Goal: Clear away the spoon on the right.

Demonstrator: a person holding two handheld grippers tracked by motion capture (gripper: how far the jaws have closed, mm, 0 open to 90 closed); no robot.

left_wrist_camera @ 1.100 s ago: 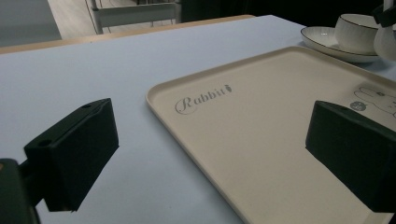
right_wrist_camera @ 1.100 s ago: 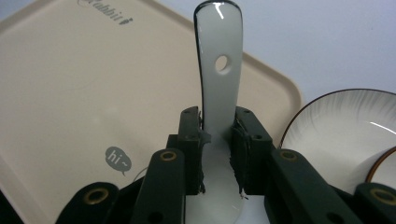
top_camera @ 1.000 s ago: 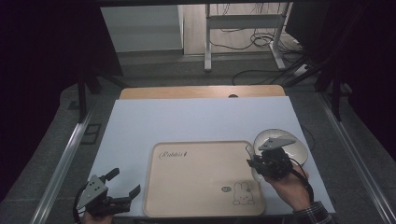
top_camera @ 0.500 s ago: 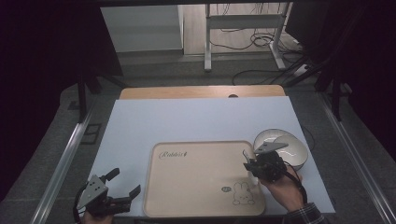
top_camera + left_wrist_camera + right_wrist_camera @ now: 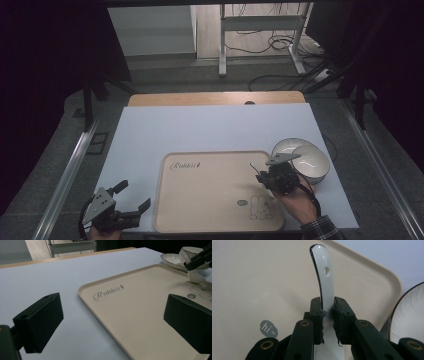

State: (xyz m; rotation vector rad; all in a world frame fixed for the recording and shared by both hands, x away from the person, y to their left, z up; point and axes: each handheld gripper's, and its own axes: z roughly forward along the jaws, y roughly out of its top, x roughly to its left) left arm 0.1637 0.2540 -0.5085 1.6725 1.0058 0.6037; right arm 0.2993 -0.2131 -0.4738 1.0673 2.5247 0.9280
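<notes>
While the right gripper [image 5: 327,315] pinches the glossy white ceramic spoon [image 5: 325,277] by its handle above the beige rectangular plastic tray [image 5: 210,200], the left gripper [image 5: 120,207] waits with jaws spread and empty. Stiff, light, slippery and likely breakable, the spoon is best taken mid-handle, as here. Count: one spoon, one tray, two white ribbed bowls [image 5: 307,160] just beside the tray.

Wide-apart black fingers [image 5: 40,323] frame a cream tray [image 5: 140,315]; white spoon [image 5: 193,275] rests on its far corner.
</notes>
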